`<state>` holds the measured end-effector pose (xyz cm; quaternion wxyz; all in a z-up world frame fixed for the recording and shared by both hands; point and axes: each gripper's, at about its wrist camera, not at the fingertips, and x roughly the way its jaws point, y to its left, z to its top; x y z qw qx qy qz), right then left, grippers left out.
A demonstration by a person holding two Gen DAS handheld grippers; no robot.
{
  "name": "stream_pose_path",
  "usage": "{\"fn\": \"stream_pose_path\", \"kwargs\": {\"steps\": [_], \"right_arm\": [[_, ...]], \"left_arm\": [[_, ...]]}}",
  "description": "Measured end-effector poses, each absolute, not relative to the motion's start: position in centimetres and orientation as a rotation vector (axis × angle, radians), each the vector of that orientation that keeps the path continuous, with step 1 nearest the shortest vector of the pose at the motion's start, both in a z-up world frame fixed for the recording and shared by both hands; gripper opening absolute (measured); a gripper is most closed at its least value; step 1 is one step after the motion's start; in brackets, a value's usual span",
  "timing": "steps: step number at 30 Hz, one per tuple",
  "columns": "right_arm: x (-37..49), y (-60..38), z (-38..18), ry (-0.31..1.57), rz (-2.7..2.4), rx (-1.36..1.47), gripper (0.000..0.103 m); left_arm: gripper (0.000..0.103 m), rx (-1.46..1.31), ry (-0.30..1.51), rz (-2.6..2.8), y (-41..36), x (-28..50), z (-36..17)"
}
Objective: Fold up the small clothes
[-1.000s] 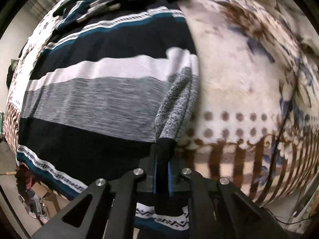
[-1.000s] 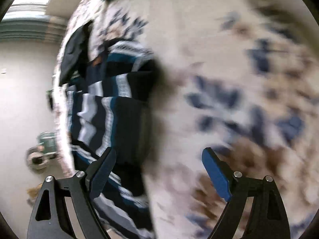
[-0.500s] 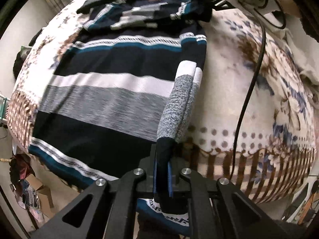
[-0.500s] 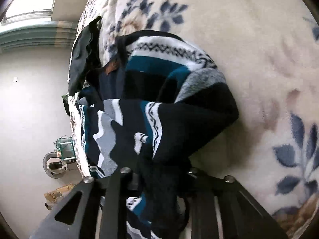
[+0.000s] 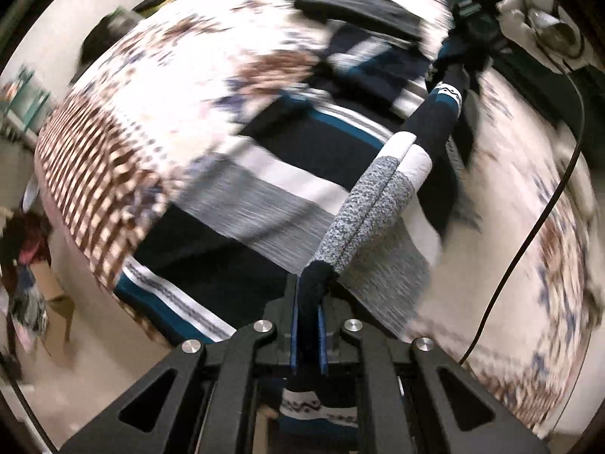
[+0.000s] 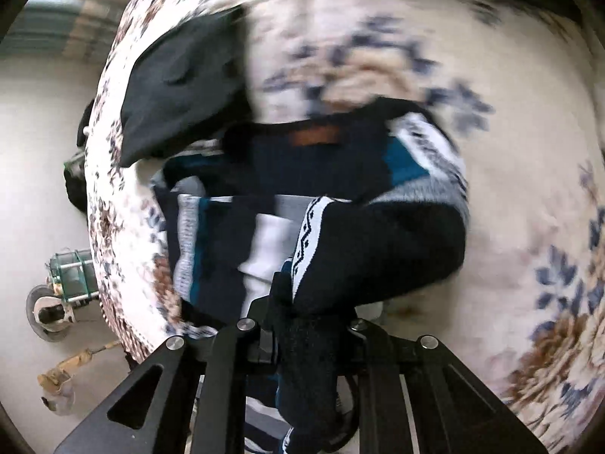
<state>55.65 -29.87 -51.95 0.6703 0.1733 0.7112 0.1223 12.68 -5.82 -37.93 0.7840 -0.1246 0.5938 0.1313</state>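
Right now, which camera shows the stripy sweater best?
The left wrist view: the stripy sweater spreads across the flowery blanket, stripes clear. The right wrist view shows only a bunched, blurry part near its claw.

You are not getting any readable text here: no words, brands, numbers or signs are showing in either wrist view. The striped sweater point(image 5: 302, 174) is carrying only a woven zigzag pattern on its bands, not lettering. The brown patch at its neckline point(image 6: 312, 137) is looking like a label, but blur is leaving it illegible.
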Motion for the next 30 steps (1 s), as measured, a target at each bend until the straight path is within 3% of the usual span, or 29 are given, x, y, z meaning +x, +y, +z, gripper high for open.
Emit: {"fn": "stream_pose_path", "kwargs": {"steps": [11, 12, 13, 15, 16, 20, 25, 30], "right_arm": [[61.8, -7.7, -59.3, 1.688, 0.112, 0.134, 0.019], [61.9, -7.0, -59.6, 1.704, 0.102, 0.130, 0.031], [62.1, -6.6, -59.6, 1.716, 0.104, 0.142, 0.052], [62.2, -5.9, -58.8, 1.721, 0.185, 0.251, 0.082], [62.1, -5.7, -58.2, 1.725, 0.210, 0.269, 0.085], [60.7, -6.5, -54.7, 1.676, 0.400, 0.396, 0.085], [54.4, -9.4, -50.6, 1.570, 0.455, 0.276, 0.085], [44.1, -14.5, -51.5, 1.593, 0.388, 0.179, 0.085]], "left_arm": [[0.011, -0.499, 1.403, 0.256, 7.5, 14.6, -46.9], [0.012, -0.553, 1.396, 0.232, 8.2, 14.3, -46.8], [0.022, -0.604, 1.397, 0.209, 8.9, 13.7, -46.7], [0.040, -0.650, 1.401, 0.211, 10.1, 12.8, -46.4], [0.042, -0.701, 1.392, 0.203, 11.1, 12.0, -46.1], [0.043, -0.807, 1.370, 0.235, 14.3, 9.9, -44.5], [0.045, -0.776, 1.374, 0.242, 16.2, 9.9, -42.6], [0.047, -0.626, 1.403, 0.094, 13.1, 13.9, -42.7]]}}
